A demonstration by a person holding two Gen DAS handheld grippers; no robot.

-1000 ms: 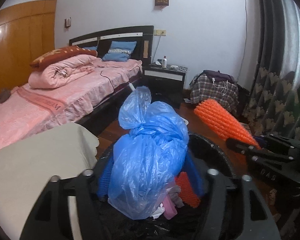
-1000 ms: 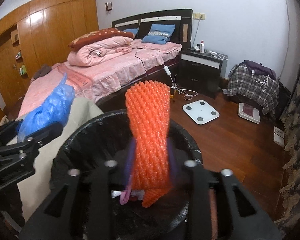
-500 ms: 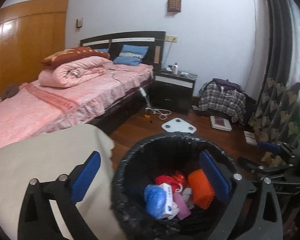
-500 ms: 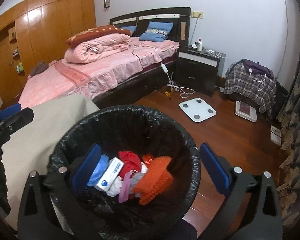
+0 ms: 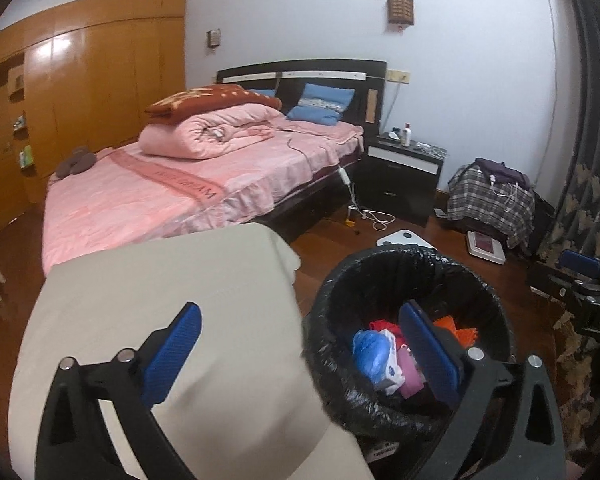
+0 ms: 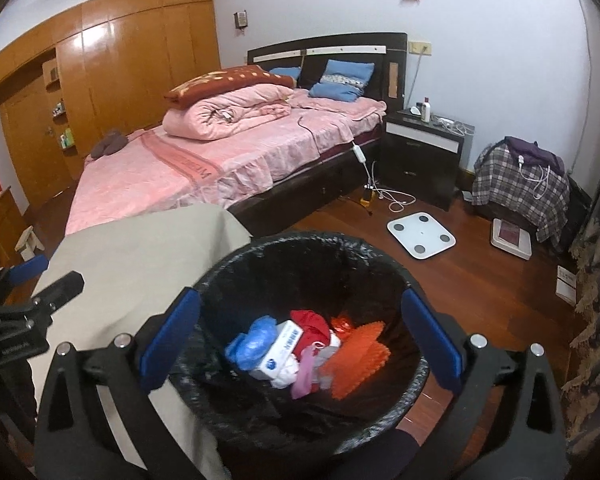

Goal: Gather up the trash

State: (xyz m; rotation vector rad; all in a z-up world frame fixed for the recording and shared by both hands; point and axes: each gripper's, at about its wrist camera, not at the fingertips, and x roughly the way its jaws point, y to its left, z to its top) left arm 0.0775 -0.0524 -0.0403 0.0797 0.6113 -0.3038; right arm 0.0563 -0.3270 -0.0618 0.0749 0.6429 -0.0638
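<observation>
Both the left gripper [image 5: 297, 354] and right gripper [image 6: 295, 340] are hovering with jaws apart and empty over the bin [image 6: 227, 276]. The trash [image 6: 308, 348] is lying inside; next likely means seeking more litter.

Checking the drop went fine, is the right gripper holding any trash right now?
No, the right gripper is open and empty above the trash bin, with the orange mesh lying inside.
</observation>
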